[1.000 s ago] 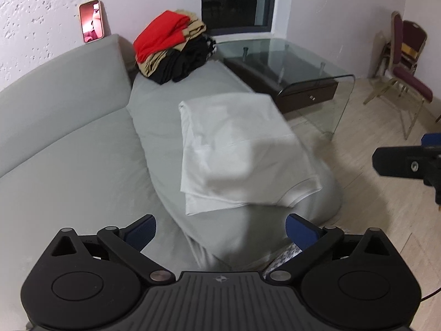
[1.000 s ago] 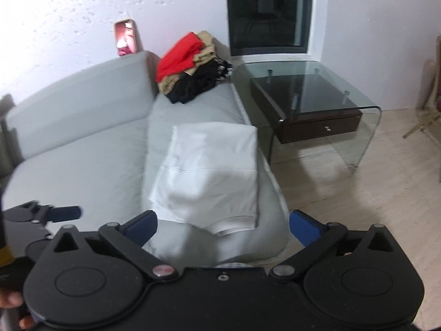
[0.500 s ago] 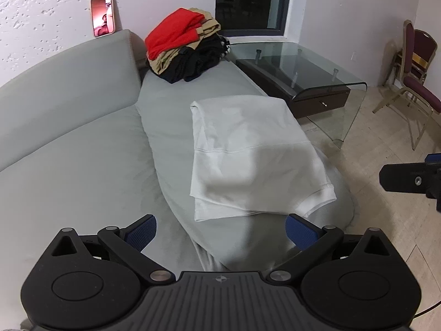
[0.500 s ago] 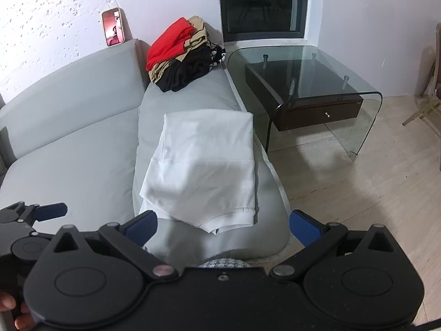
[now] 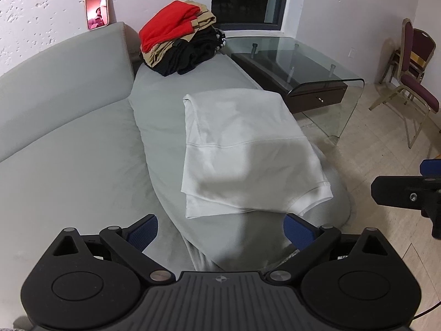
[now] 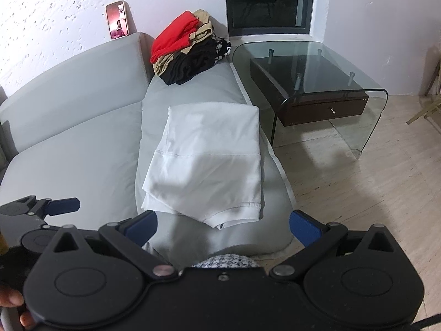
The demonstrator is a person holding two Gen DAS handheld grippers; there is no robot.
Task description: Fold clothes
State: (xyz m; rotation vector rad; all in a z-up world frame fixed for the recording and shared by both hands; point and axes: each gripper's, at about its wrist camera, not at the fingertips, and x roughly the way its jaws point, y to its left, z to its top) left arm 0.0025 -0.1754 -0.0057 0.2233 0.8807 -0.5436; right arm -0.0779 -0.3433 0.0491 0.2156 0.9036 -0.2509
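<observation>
A folded white garment lies on the grey sofa's chaise cushion; it also shows in the right wrist view. My left gripper is open and empty, held back from the garment's near edge. My right gripper is open and empty, just short of the garment's near hem. The right gripper shows at the right edge of the left wrist view, and the left gripper at the left edge of the right wrist view.
A pile of red, tan and black clothes sits at the chaise's far end. A phone leans on the wall above the sofa back. A glass coffee table stands right of the chaise. Chairs stand at far right.
Both grippers have pulled back a little and steadied; the garment lies flat and appears lower in each view. Both stay open and empty.
</observation>
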